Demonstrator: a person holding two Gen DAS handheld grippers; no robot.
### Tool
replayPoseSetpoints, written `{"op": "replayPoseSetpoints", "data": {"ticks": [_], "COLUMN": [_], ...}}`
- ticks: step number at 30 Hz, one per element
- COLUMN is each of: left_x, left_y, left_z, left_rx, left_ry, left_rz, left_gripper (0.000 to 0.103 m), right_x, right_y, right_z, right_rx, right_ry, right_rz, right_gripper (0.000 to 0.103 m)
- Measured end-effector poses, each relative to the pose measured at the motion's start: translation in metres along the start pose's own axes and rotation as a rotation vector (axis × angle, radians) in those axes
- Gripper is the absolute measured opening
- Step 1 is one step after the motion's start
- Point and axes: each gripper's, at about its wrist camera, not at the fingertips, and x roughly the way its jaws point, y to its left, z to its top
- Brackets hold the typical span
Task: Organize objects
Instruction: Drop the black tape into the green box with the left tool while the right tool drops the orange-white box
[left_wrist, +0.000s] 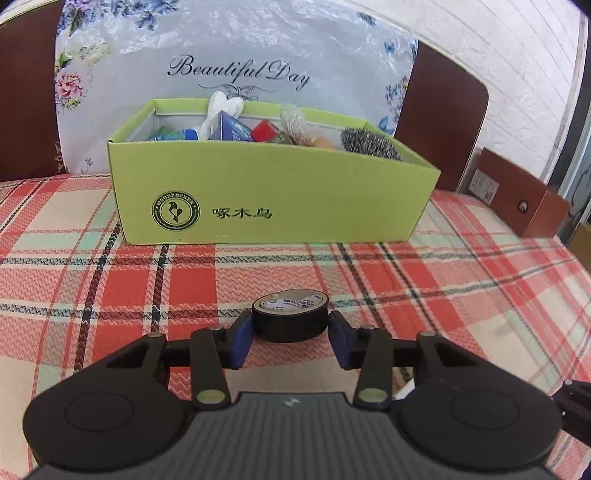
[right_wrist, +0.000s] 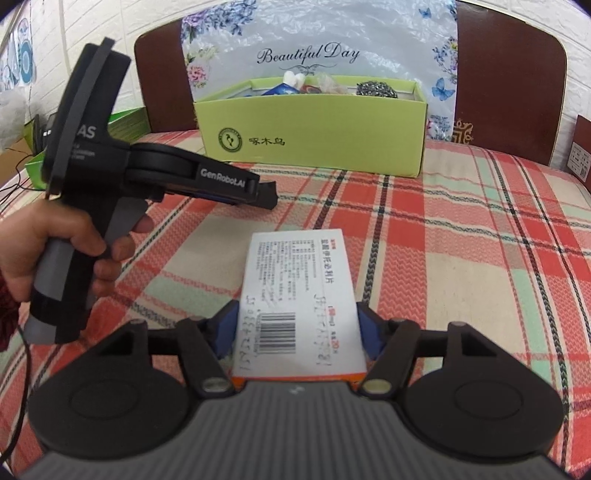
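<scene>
My left gripper (left_wrist: 291, 325) is shut on a roll of black tape (left_wrist: 290, 318), held just above the plaid cloth. My right gripper (right_wrist: 297, 325) is shut on a white medicine box (right_wrist: 298, 295) with a barcode and an orange edge. A green cardboard box (left_wrist: 273, 195) stands ahead at the back of the bed; it holds several items, among them a steel scourer (left_wrist: 369, 143). It also shows in the right wrist view (right_wrist: 314, 133). The left gripper's body (right_wrist: 155, 177), held by a hand, shows at the left of the right wrist view.
A red plaid cloth (left_wrist: 443, 280) covers the surface. A floral "Beautiful Day" plastic bag (left_wrist: 236, 70) leans on the brown headboard (left_wrist: 439, 110) behind the box. A brown box (left_wrist: 517, 199) sits at the right edge. Green boxes (right_wrist: 122, 122) lie at the far left.
</scene>
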Motion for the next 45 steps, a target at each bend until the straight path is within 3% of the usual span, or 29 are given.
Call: {"op": "replayPoseSetpoints", "data": {"ticks": [6, 15, 18, 22, 31, 33, 34, 35, 36, 37, 39, 45], "left_x": [-0.041, -0.091, -0.088, -0.068, -0.013, -0.004, 0.0, 0.004, 0.006, 0.007, 0.007, -0.012], "left_y": [-0.006, -0.001, 0.007, 0.021, 0.057, 0.061, 0.064, 0.066, 0.069, 0.071, 0.073, 0.06], "left_z": [0.02, 0.1, 0.124, 0.148, 0.169, 0.168, 0.166, 0.163, 0.159, 0.154, 0.147, 0.134], "left_rx": [-0.003, -0.026, -0.05, -0.074, -0.131, -0.134, -0.137, -0.144, -0.153, -0.16, -0.158, -0.114], "left_ry": [-0.091, -0.245, -0.258, -0.255, -0.252, -0.251, -0.242, -0.231, -0.23, -0.231, -0.224, -0.249], "left_rz": [-0.049, -0.089, -0.088, -0.033, 0.018, 0.021, 0.016, 0.018, 0.031, 0.047, 0.06, 0.081], "left_gripper": [0.046, 0.046, 0.046, 0.046, 0.046, 0.055, 0.074, 0.088, 0.089, 0.089, 0.09, 0.091], "right_x": [-0.025, -0.044, -0.038, -0.015, 0.061, 0.076, 0.083, 0.089, 0.095, 0.099, 0.1, 0.086], "right_y": [-0.002, -0.009, -0.014, -0.019, -0.021, -0.022, -0.022, -0.023, -0.022, -0.02, -0.017, -0.019], "right_z": [0.012, 0.079, 0.109, 0.147, 0.195, 0.199, 0.201, 0.202, 0.2, 0.197, 0.189, 0.173], "right_rx": [-0.007, -0.057, -0.053, -0.073, -0.062, -0.068, -0.071, -0.079, -0.103, -0.131, -0.181, -0.173], "right_ry": [-0.068, -0.223, -0.278, -0.322, -0.344, -0.343, -0.341, -0.346, -0.355, -0.356, -0.377, -0.383], "right_rz": [-0.013, -0.02, -0.025, -0.044, -0.073, -0.077, -0.082, -0.083, -0.083, -0.108, -0.157, -0.146], "right_gripper": [0.065, 0.065, 0.065, 0.065, 0.065, 0.066, 0.066, 0.071, 0.091, 0.1, 0.101, 0.103]}}
